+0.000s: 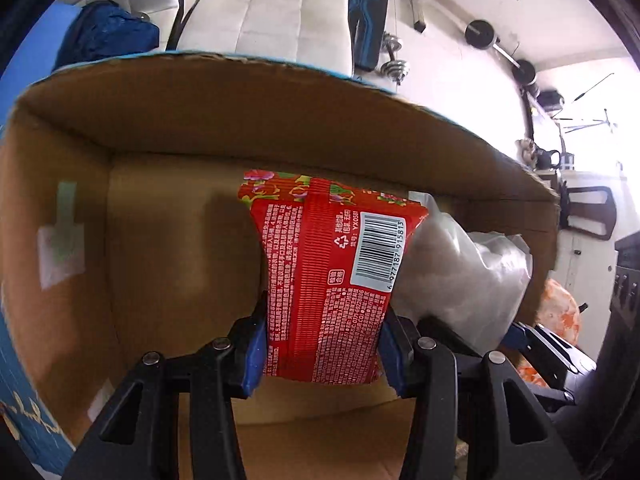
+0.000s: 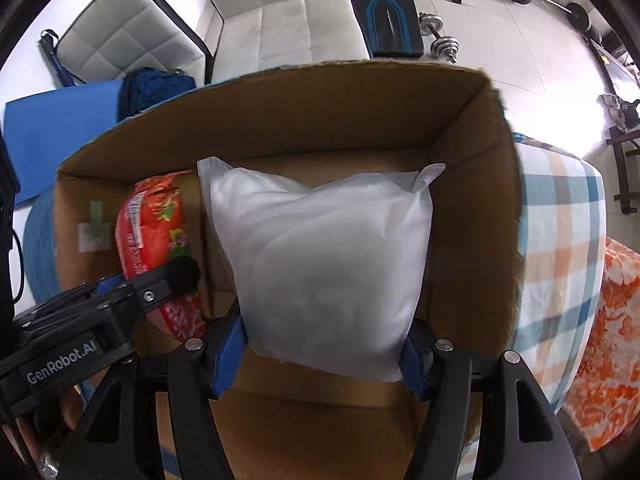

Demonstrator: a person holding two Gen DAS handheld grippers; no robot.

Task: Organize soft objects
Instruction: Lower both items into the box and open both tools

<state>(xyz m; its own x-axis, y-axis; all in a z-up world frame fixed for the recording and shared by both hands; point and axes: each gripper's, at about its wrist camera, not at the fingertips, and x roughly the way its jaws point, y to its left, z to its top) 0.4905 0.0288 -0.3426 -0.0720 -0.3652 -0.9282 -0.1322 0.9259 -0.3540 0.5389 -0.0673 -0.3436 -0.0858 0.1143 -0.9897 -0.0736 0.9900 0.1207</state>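
Observation:
My left gripper [image 1: 322, 350] is shut on a red printed soft pack [image 1: 328, 272] with a barcode, holding it inside an open cardboard box [image 1: 168, 120]. My right gripper [image 2: 322, 354] is shut on a white soft pack in clear plastic [image 2: 320, 264], held inside the same box [image 2: 472, 128] to the right of the red pack [image 2: 152, 220]. The white pack also shows in the left wrist view [image 1: 460, 276], right beside the red one. The left gripper's body [image 2: 100, 312] shows at the lower left of the right wrist view.
The box sits on a plaid cloth [image 2: 560, 248] with an orange patterned cloth [image 2: 608, 344] to its right. Behind the box are a blue mat [image 2: 52, 136], a dark blue bundle [image 2: 156, 84], white padded cushions [image 2: 288, 12], and dumbbells [image 2: 440, 36] on the floor.

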